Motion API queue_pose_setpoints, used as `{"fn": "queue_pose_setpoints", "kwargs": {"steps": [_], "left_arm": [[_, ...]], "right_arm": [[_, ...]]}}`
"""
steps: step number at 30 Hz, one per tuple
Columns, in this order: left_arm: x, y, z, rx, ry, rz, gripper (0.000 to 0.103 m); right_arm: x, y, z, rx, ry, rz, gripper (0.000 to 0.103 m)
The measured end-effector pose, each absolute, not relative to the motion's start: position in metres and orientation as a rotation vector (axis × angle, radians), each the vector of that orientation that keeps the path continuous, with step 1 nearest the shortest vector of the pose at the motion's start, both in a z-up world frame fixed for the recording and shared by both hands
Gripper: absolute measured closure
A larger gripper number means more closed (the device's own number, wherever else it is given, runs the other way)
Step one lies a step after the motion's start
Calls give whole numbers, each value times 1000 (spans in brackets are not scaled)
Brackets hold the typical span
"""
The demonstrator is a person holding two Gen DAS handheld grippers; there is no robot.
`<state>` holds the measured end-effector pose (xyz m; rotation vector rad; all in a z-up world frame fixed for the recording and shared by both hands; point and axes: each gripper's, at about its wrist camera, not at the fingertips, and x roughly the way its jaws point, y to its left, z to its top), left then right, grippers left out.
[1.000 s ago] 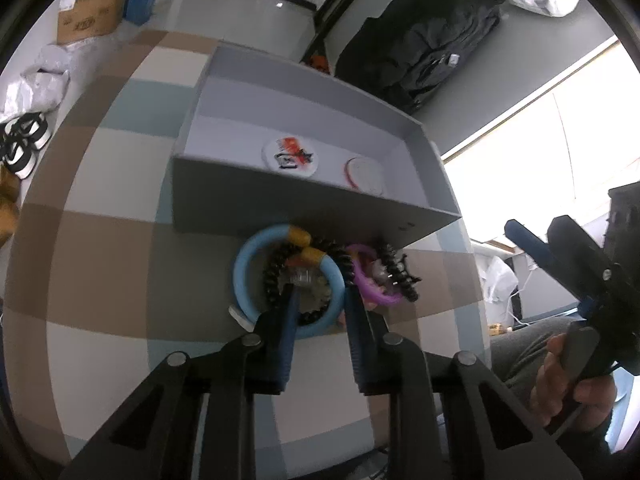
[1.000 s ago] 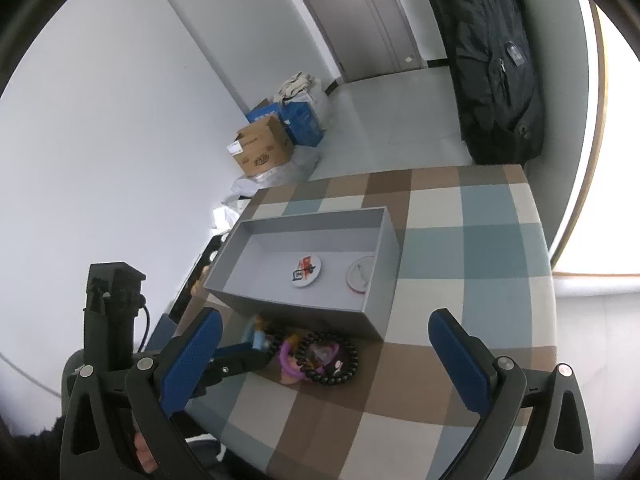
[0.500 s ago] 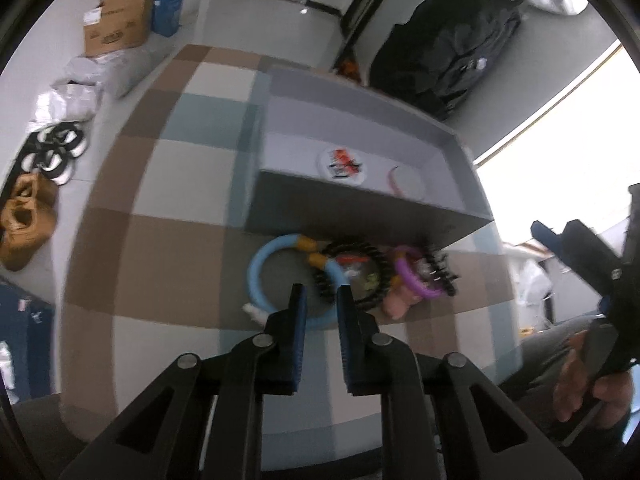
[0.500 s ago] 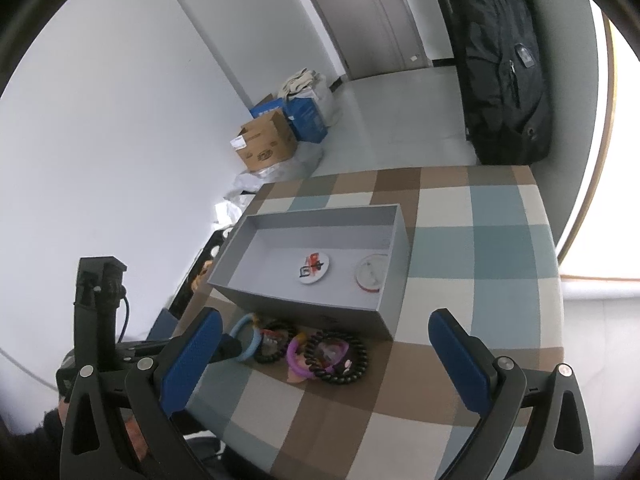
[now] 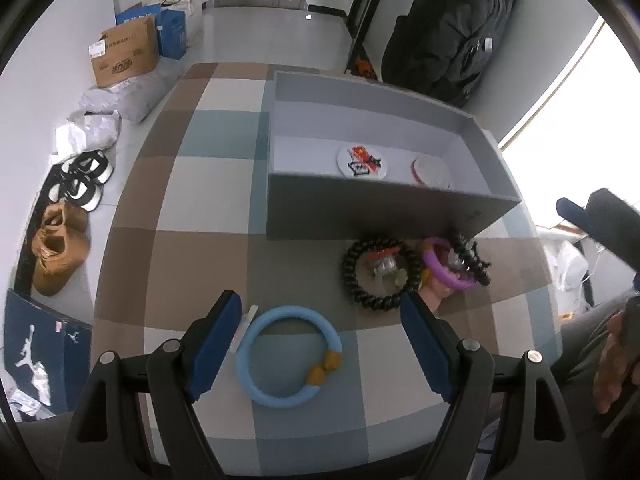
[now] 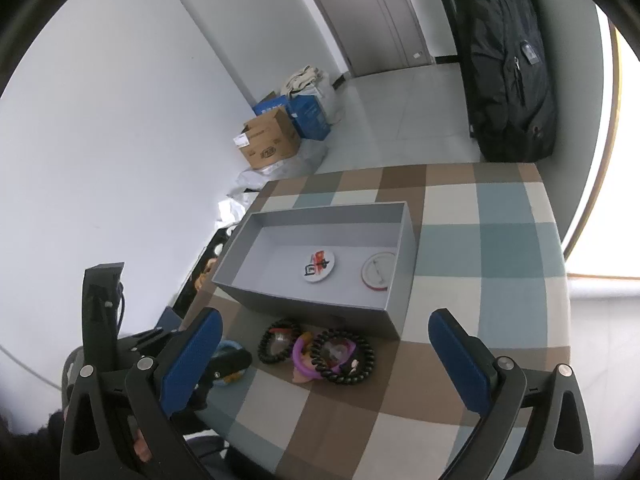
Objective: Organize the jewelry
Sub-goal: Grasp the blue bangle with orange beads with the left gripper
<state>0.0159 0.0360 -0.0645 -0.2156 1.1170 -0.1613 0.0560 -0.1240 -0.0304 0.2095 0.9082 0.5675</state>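
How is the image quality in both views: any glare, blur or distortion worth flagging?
Left wrist view: window blown out white at right, strong fisheye bending of the grey box, blue ring sharp. Right wrist view: same window overexposed, dark corner vignette, bracelets reasonably sharp; no motion blur evident in either.

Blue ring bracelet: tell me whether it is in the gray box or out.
Out. The blue ring bracelet lies flat on the checkered tablecloth, between the open left gripper's fingers, apart from the gray box.

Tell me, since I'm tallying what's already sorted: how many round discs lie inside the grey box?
2: a white disc with a red design mid-floor, and a red-rimmed disc toward the box's right end.
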Motion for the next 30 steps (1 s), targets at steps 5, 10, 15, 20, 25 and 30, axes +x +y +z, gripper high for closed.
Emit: {"fn": "queue_pose_setpoints", "kwargs": {"steps": [5,10,15,20,25,30], "left_arm": [[25,48,-55,-410,1084,-319,25],[21,61,-43,-344,1066,-217,25],[15,56,-61,-214,1166,-113,25],[11,33,-71,-99,1217,-130,25],[5,19,-75,53,1228,-106,24],[-2,23,-71,47,1210,-101,36]], "right_arm": [[55,-123,-28,217,906,578,0],[55,-125,-27,217,900,577,0],[55,-124,-27,224,907,577,0],[53,-121,-26,203,900,581,0],[53,-123,-27,197,905,568,0],[56,-129,-35,192,936,521,0]]}}
